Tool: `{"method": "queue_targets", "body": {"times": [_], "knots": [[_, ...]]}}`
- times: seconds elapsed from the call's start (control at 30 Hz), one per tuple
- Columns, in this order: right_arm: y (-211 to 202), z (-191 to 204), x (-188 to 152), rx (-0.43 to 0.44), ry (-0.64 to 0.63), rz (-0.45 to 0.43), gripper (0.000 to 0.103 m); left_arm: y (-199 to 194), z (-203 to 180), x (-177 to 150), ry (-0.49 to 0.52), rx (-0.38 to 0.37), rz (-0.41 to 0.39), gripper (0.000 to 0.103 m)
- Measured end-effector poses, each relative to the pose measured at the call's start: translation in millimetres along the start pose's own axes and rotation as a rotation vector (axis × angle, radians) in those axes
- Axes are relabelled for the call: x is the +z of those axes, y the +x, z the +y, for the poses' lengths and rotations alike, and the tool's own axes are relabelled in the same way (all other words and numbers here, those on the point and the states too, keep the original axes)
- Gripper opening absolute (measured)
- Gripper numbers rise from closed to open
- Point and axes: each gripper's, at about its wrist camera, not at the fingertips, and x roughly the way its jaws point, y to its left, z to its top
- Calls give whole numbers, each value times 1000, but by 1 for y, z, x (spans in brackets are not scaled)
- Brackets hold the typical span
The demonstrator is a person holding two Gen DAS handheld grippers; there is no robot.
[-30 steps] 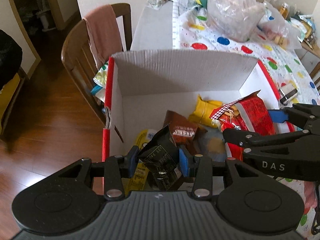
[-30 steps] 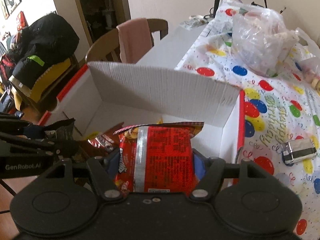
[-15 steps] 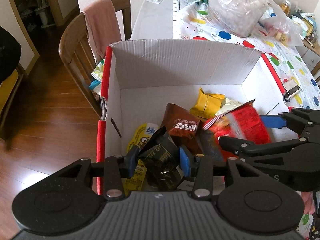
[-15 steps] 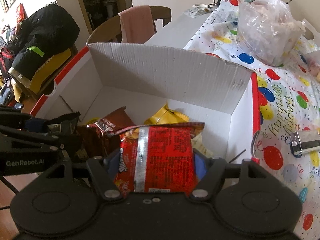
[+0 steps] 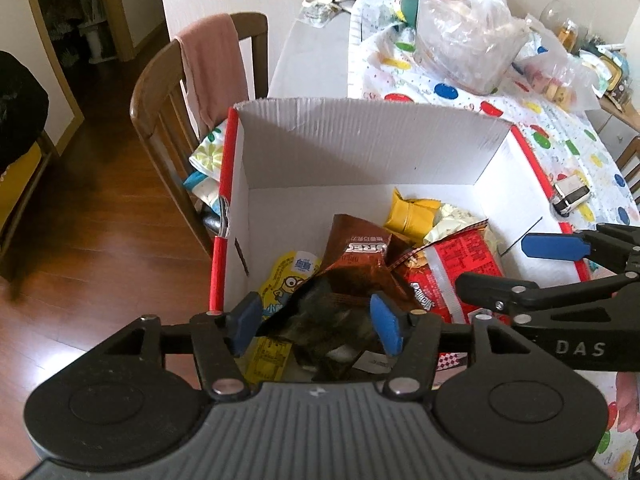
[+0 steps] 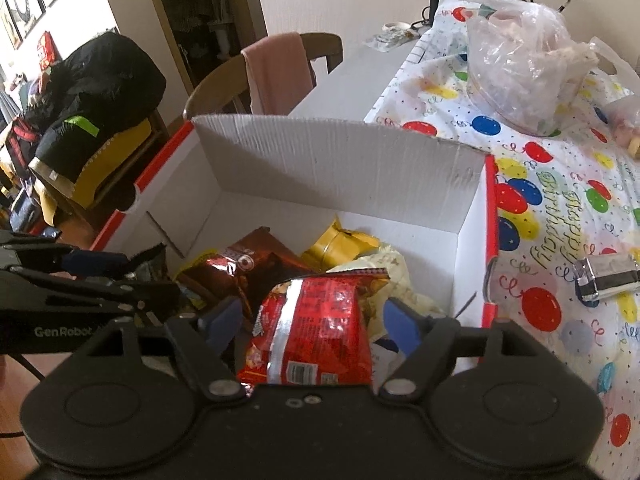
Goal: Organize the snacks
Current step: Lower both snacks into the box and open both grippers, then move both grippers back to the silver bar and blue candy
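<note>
Left wrist view: left gripper (image 5: 316, 322) jaws opening, pads off the dark packet (image 5: 320, 320) between them. Right gripper (image 6: 312, 320) jaws opening, clear of the red packet (image 6: 316, 320). Both packets in the box (image 5: 360, 140) on the balloon-print table (image 6: 560, 200); wooden chair (image 5: 160, 92) beside.

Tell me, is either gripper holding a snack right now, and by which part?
No. Both sets of jaws are opening. The black packet sits loose between the left gripper's pads, the red packet between the right gripper's, over the box.
</note>
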Motion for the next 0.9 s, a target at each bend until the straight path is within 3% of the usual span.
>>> {"method": "queue_targets", "body": {"times": [0.17,0.27,0.53,0.67,0.9], "knots": [[-17,-2,-1,8,9,-29,82,-14,-2,-2,0,-11,-31,63],[-29,-4,-2,13,15,-50,84,-25,-6,-3,1,-11,-69,69],[-67,-12,-7,20,33,-119,92,-56,-25,-6,40,-36,-167,70],[-87,-18,-12,29,40,-154,95,-70,-38,-8,68,-53,-226,75],[-120,-35,-25,32,72,-215,101,-82,-68,-9,105,-113,-255,79]]}}
